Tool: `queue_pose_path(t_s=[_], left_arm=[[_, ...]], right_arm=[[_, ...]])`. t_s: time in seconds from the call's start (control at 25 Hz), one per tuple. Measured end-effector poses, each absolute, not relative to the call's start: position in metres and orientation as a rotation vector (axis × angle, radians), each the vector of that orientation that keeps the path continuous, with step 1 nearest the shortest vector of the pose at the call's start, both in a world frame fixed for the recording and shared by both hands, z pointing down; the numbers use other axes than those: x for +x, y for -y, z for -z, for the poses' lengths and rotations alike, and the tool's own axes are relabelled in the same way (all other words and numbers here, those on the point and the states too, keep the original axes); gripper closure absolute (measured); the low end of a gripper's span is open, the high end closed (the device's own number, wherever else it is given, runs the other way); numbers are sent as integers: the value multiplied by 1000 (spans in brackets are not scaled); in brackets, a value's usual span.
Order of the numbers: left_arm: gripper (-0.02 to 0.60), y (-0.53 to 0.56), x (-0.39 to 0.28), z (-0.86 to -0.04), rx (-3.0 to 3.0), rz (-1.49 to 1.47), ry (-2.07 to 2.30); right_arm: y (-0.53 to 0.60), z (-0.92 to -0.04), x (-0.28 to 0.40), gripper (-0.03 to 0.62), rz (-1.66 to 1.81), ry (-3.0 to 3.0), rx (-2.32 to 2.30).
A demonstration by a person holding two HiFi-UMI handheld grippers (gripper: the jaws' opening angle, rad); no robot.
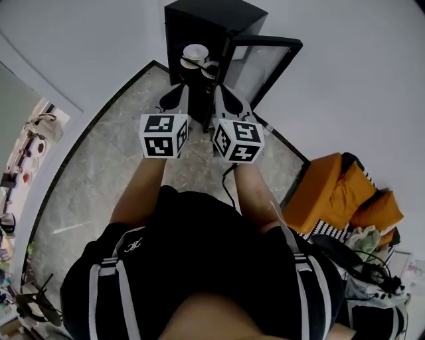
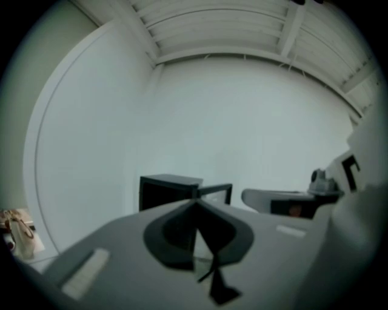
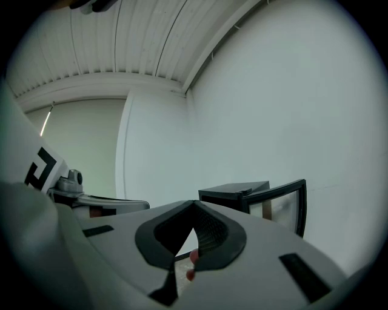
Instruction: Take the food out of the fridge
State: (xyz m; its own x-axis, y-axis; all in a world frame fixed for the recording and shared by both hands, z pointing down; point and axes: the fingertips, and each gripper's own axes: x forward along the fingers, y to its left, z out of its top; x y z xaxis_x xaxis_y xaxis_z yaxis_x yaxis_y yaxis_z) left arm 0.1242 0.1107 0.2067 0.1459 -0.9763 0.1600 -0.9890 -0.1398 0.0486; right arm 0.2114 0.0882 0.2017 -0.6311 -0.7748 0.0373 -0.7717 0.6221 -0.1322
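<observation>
White walls are backing the fridge (image 1: 199, 23), its door (image 1: 265, 63) standing open, food (image 1: 195, 53) showing inside. Left gripper (image 1: 176, 94) and right gripper (image 1: 221, 94) are hovering before it, fingers clenched empty, probably readying to reach in.

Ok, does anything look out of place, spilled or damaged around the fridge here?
Nothing stands out. The small black fridge stands upright, its glass door swung open, white dishes resting inside. The left gripper and right gripper are both shut and empty, short of the fridge.
</observation>
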Motion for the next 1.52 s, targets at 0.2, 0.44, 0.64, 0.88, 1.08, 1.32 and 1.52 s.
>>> queue_pose_path(t_s=[0.2,0.44,0.64,0.88,1.08,1.32,1.52], left_arm=[[583,-114,127,-213,2257,-156,1974],[583,-109,119,-215,2258,-158,1986],[583,-100,106,-213,2259,-142,1992],[583,-77,89,-219,2267,-146,1976],[583,-54,73,-229,2266,-157,1965],[583,-16,48,-233,2267,-139,1951],[583,21,30,-238,2259,-136,1934]], right_arm=[[-93,-208,208,597,230,-2830,-1282],[-89,-213,200,597,232,-2841,-1267],[-83,-217,189,597,229,-2853,-1261],[-58,-217,174,597,215,-2837,-1273],[-32,-224,156,597,218,-2848,-1281],[10,-228,136,597,255,-2821,-1300],[44,-231,121,597,259,-2804,-1329]])
